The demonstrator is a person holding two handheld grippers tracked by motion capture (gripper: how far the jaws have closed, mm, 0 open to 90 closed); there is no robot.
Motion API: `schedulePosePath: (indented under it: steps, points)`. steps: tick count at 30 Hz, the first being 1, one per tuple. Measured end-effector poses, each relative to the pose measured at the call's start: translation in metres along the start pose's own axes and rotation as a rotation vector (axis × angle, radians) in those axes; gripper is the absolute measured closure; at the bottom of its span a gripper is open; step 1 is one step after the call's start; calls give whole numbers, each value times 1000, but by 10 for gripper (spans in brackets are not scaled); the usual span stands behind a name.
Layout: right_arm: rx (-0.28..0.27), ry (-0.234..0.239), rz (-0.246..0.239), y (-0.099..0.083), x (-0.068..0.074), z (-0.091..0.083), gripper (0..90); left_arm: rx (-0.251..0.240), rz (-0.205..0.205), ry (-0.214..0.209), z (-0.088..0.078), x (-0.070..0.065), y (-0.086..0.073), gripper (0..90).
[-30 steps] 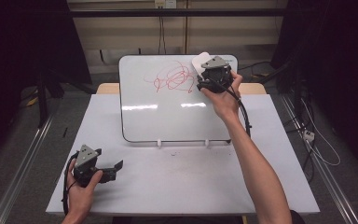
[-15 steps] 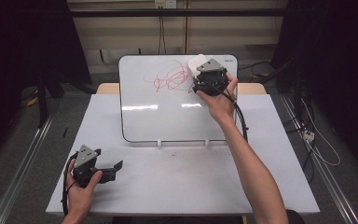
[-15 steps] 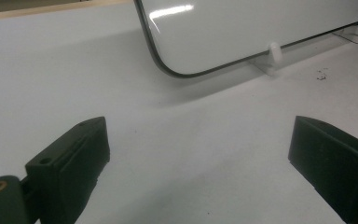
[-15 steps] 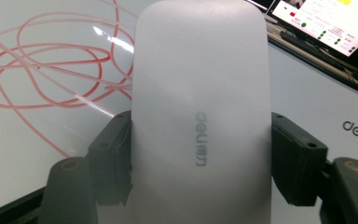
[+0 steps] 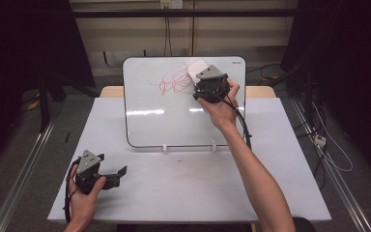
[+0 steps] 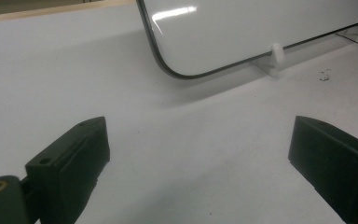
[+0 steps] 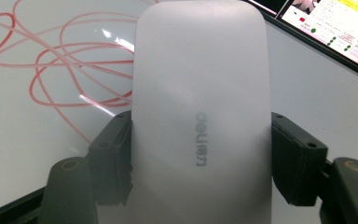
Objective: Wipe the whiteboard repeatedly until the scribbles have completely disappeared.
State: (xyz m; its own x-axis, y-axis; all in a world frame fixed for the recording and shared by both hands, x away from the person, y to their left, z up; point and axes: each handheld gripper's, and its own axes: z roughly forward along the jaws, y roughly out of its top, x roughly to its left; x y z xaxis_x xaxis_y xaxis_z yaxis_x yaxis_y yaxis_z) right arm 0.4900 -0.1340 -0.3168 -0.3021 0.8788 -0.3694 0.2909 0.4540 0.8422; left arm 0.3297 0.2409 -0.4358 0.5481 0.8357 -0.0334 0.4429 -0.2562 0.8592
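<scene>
A whiteboard (image 5: 174, 121) leans upright on small white feet at the back of the table, with red scribbles (image 5: 174, 82) near its top. My right gripper (image 5: 200, 77) is shut on a white eraser (image 5: 197, 69), which lies against the board at the right edge of the scribbles. The right gripper view has the eraser (image 7: 200, 93) clamped between both black jaws, with the red scribbles (image 7: 65, 70) to its left. My left gripper (image 5: 118, 173) rests on the table at the front left, open, nothing between its jaws; its own view looks toward the whiteboard's lower corner (image 6: 177, 70).
The white table (image 5: 183, 188) spans the foreground, with a wooden edge (image 5: 108, 91) behind it. A white board foot (image 6: 276, 52) stands ahead of the left gripper. Cables (image 5: 328, 154) trail on the floor at the right. A black cable (image 5: 244, 128) hangs from the right gripper.
My right gripper with the eraser has slid left across the top of the board, closer to the red scribbles. The left gripper has stayed put.
</scene>
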Motion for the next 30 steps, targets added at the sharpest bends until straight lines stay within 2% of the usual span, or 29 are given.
schedulePosePath:
  steps: [13,30]
  points:
    - [-3,21,-25,2,18,2,315,-2,3,-4,0,0,0,52]
    - [-7,70,-101,4,57,5,315,-2,4,-7,0,0,0,52]
